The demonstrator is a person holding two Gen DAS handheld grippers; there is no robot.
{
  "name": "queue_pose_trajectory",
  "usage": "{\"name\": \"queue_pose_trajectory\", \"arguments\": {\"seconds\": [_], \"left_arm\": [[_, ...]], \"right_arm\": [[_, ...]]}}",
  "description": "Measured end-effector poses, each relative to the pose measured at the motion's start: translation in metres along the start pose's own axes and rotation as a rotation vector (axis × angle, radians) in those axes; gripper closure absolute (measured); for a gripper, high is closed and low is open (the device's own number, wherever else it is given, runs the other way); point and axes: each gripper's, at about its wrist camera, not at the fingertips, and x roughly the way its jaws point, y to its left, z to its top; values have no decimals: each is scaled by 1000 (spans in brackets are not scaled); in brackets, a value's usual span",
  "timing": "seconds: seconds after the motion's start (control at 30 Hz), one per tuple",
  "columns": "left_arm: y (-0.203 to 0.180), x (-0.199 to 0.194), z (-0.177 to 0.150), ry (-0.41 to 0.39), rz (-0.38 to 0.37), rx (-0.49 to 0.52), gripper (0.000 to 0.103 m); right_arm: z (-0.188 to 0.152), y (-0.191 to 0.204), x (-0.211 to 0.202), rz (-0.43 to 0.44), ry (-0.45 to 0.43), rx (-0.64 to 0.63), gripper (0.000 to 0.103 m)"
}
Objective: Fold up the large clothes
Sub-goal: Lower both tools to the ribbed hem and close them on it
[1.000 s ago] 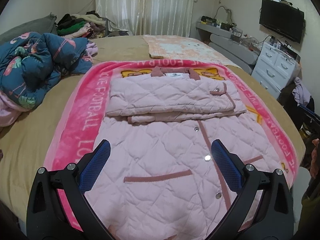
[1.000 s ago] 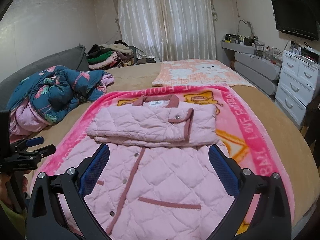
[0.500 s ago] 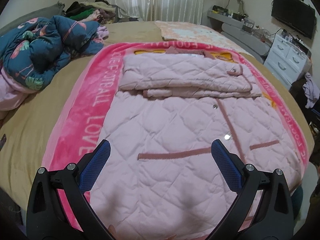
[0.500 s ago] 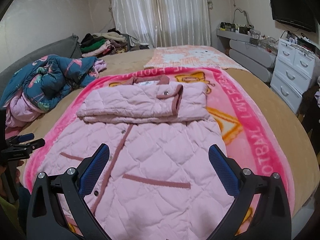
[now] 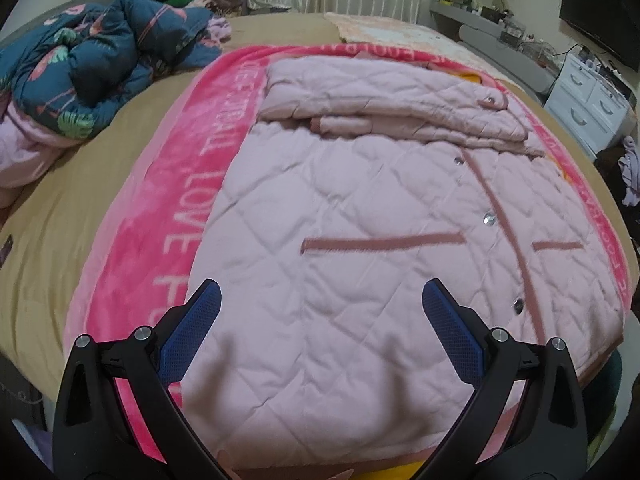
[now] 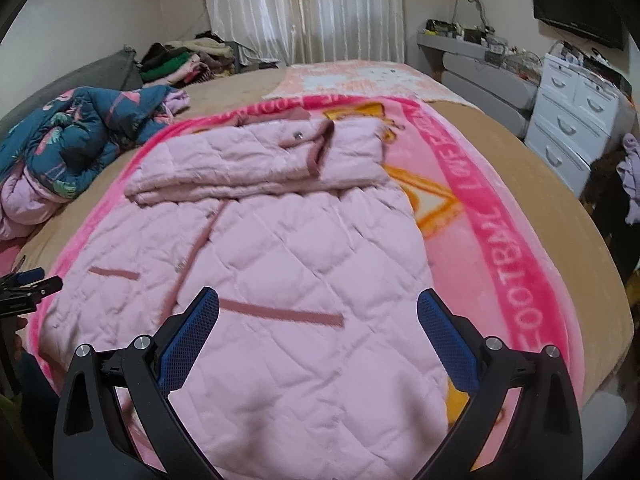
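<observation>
A pink quilted jacket (image 5: 360,208) lies flat on a bright pink blanket (image 5: 176,208) on the bed, with both sleeves folded across its chest at the far end (image 5: 384,104). My left gripper (image 5: 320,300) is open and empty, low over the jacket's near left hem. My right gripper (image 6: 318,304) is open and empty over the jacket (image 6: 304,248) near its right hem. The left gripper's tip (image 6: 28,286) shows at the left edge of the right wrist view.
A crumpled blue floral duvet (image 5: 88,80) lies at the left of the bed. A peach blanket (image 6: 360,80) lies beyond the pink one. White drawers (image 6: 576,120) and a grey shelf stand right of the bed. Piled clothes (image 6: 180,60) sit far left.
Both grippers have moved down and forward toward the jacket's lower hem, so the jacket fills more of each view. Both stay open.
</observation>
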Motion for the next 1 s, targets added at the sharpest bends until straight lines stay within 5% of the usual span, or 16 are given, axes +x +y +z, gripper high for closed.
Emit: {"name": "queue_pose_trajectory", "arguments": {"seconds": [0.63, 1.0], "left_arm": [[57, 21, -46, 119, 105, -59, 8], [84, 33, -75, 177, -42, -209, 8]], "right_arm": [[-49, -39, 11, -44, 133, 18, 4], [-68, -51, 8, -45, 180, 21, 4]]}}
